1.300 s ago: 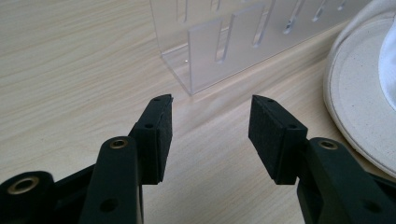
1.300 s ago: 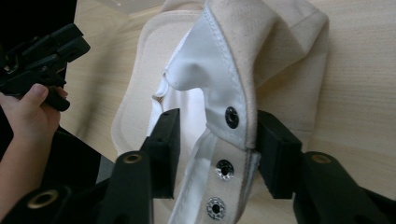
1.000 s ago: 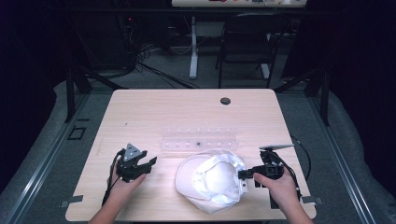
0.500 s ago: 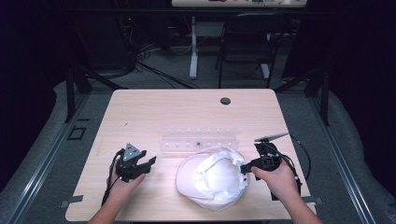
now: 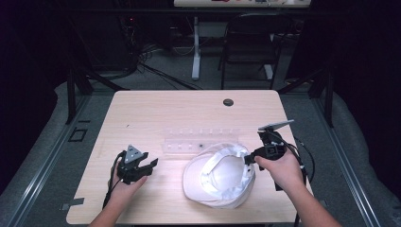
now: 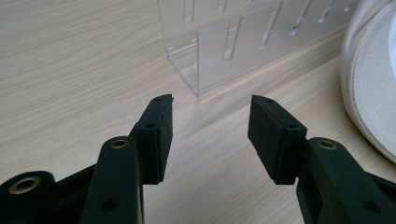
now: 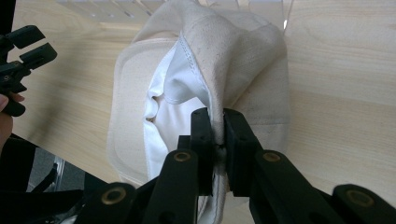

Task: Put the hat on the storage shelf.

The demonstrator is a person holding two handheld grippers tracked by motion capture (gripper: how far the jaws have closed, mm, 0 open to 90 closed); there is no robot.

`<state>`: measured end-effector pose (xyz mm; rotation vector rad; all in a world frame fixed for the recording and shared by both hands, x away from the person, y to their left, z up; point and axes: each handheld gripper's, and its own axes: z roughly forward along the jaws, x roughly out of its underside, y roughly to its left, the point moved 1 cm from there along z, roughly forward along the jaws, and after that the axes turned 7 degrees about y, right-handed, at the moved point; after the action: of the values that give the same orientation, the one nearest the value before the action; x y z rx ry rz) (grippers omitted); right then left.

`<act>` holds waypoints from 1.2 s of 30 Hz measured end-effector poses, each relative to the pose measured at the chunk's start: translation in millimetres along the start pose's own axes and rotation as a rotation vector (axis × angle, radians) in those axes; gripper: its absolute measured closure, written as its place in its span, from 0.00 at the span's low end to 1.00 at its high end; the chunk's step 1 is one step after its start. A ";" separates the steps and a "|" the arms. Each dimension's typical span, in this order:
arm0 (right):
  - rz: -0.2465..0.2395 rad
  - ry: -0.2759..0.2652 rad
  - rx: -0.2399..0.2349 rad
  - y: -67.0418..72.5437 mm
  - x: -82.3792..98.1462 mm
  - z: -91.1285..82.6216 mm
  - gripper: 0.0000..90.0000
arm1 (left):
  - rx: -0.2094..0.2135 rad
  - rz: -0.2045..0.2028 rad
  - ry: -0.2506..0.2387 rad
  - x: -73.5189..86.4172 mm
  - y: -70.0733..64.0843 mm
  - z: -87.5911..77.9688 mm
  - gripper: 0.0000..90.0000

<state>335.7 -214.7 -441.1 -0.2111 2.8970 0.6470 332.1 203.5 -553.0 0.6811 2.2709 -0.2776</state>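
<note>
Lifting since the earlier frames, the right gripper (image 5: 249, 160) is raising the rim of the white cap (image 5: 220, 182), so the cap's near edge is now standing up and its pale lining is showing. Across the lower half of the frame, the wooden bench (image 5: 156, 111) is carrying everything. At lower centre-right the cap is resting upside down on it, touching the clear slotted rack (image 5: 189, 144) just above it. At right, the right gripper's fingers (image 7: 203, 135) are pinching the cap's fabric edge. At lower left, the left gripper (image 5: 152, 164) is resting on the bench, its fingers (image 6: 159, 135) spread, nothing between them.
</note>
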 end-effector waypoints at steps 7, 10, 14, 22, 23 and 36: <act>0.008 0.018 0.006 6.4 -5.0 -13.8 0.93 | 0.002 -0.006 -0.004 -0.1 -0.1 0.3 0.56; 0.006 0.027 0.007 9.2 -5.8 -19.3 0.93 | 0.001 -0.005 -0.006 -0.3 0.2 0.1 0.56; -0.009 0.028 -0.017 12.9 -6.7 -27.6 0.93 | -0.001 -0.005 -0.004 -0.3 1.7 -0.5 0.56; -0.017 0.024 -0.068 16.7 -8.5 -35.7 0.93 | 0.000 -0.005 -0.002 -0.1 1.7 -0.2 0.56; -0.021 0.021 -0.074 17.0 -8.6 -36.9 0.93 | -0.001 -0.005 -0.004 -0.1 1.5 0.0 0.56; -0.016 -0.018 -0.186 21.2 -11.9 -47.1 0.93 | 0.002 -0.003 -0.006 -0.2 0.5 -0.3 0.56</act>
<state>337.6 -214.8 -388.1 -0.2501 2.8139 0.9112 332.3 204.0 -552.7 0.6774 2.2660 -0.2830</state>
